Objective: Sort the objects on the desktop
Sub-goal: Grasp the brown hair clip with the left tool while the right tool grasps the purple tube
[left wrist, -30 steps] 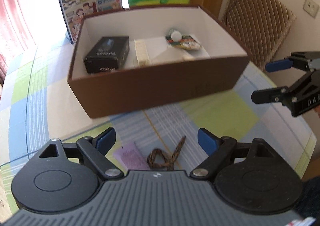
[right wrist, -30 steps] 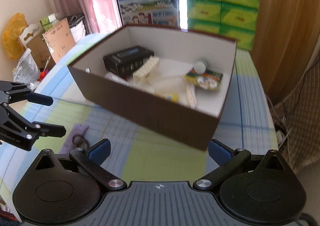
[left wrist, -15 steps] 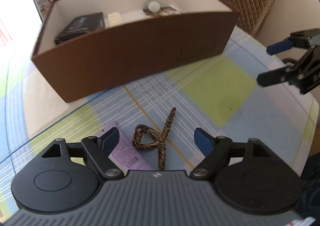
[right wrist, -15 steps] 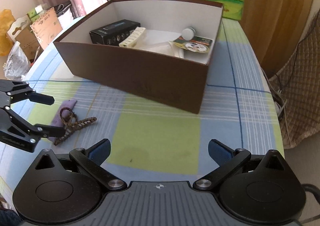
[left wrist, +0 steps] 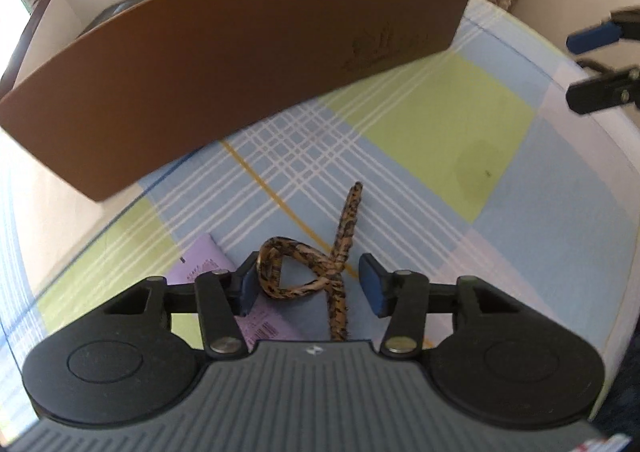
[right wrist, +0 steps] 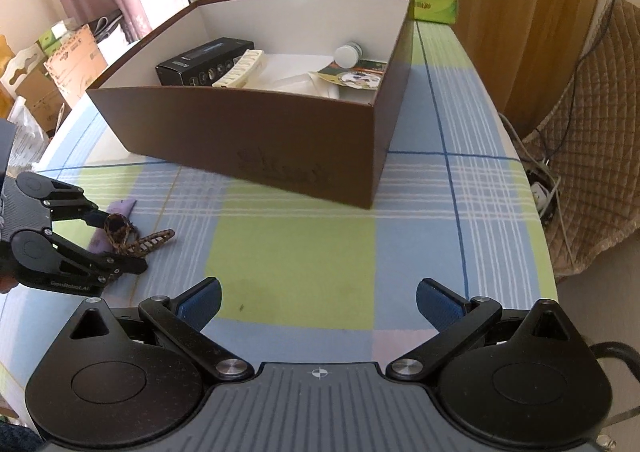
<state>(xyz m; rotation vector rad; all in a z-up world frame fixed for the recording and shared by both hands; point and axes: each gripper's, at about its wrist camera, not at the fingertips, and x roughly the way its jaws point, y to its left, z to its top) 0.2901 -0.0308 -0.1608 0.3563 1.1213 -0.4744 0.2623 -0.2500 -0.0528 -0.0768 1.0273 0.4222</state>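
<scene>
Low over the checked counter (right wrist: 296, 252), our left gripper (left wrist: 310, 284) holds its fingers (left wrist: 370, 286) spread on either side of the looped leopard-print hair tie (left wrist: 308, 272), which lies on the cloth beside a lilac packet (left wrist: 200, 268), in front of the brown box (right wrist: 256, 148). The left pad seems to touch the loop, but nothing is pinched. Our right gripper (right wrist: 318, 298) hangs well apart over the green square, fingers wide and empty. Inside the box we see a black carton (right wrist: 204, 62) and a white bottle (right wrist: 348, 54).
</scene>
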